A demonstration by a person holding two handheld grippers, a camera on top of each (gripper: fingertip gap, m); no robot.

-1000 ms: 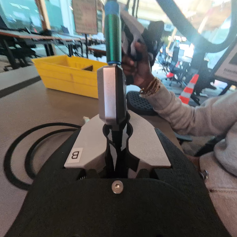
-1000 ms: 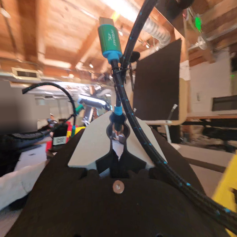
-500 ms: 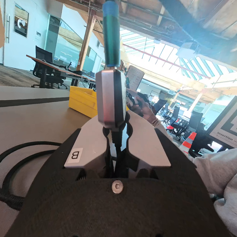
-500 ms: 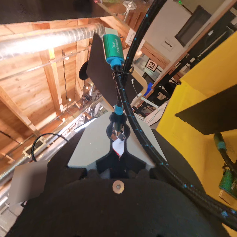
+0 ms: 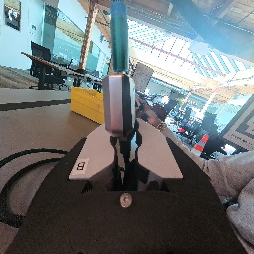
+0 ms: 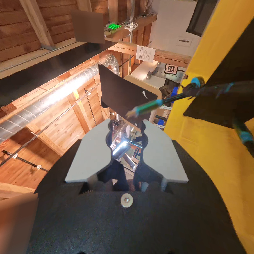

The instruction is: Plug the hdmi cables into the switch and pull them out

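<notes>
In the left wrist view my left gripper [image 5: 124, 137] is shut on the short black lead under the silver hdmi switch [image 5: 116, 104] and holds the switch upright above the table. A green hdmi plug with blue ends [image 5: 119, 45] sits in the switch's top port. In the right wrist view my right gripper [image 6: 126, 123] is open and empty. Just beyond its fingertips a second green hdmi plug [image 6: 147, 108] hangs loose and blurred. Its black braided cable [image 6: 192, 90] runs right into the yellow bin [image 6: 199, 137].
The yellow bin [image 5: 86, 104] stands on the brown table behind the switch. Loops of black cable [image 5: 27, 152] lie on the table at left. A person's hand with bracelets [image 5: 149, 114] and grey sleeve are at right. A black divider [image 6: 226, 96] crosses the bin.
My right gripper has opened and let go of the green plug's cable, which has swung off to the right into the yellow bin. My left gripper still holds the switch, tilted slightly.
</notes>
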